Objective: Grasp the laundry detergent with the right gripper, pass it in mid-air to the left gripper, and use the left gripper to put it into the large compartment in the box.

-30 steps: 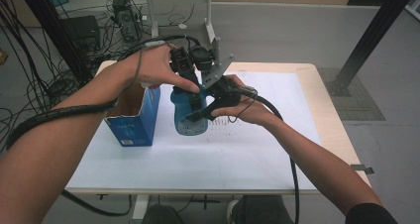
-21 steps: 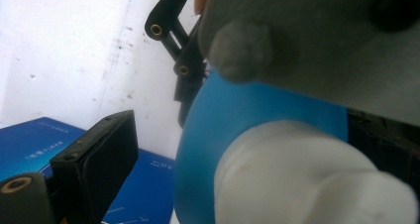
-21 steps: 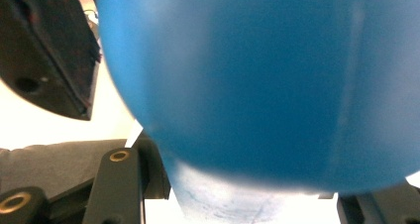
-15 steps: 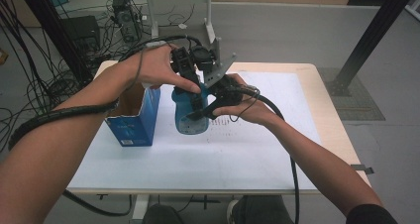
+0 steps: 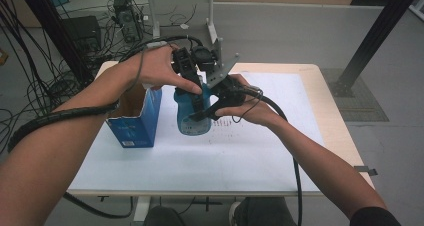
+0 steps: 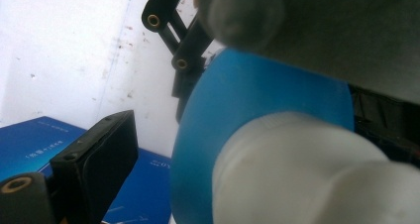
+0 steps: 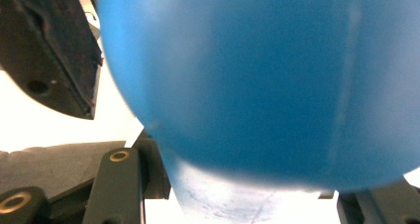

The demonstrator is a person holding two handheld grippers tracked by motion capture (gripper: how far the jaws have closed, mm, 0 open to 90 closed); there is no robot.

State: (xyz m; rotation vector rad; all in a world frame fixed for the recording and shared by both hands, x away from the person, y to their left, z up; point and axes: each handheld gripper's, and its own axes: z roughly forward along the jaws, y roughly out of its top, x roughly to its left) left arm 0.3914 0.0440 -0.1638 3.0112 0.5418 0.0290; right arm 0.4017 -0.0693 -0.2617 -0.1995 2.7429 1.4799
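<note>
A blue bottle [image 5: 191, 117] stands on the white sheet near the table's middle. My right gripper [image 5: 202, 113] comes in from the right and is shut on its body. In the right gripper view the bottle [image 7: 257, 75] bulges between the two fingers [image 7: 119, 184]. My left gripper [image 5: 195, 88] reaches down over the bottle's top. In the left gripper view one of its fingers [image 6: 96, 159] stands a little apart from the bottle [image 6: 257, 95], and its other finger is hidden behind a pale blurred shape [image 6: 297, 169] at the bottle's top. Both hands hold the grippers close together.
An open blue carton [image 5: 134, 121] stands upright just left of the bottle, and shows as a blue box [image 6: 34, 140] behind my left finger. The white sheet [image 5: 260, 156] covers most of the wooden table [image 5: 327, 111]. Cables trail off the left and front edges.
</note>
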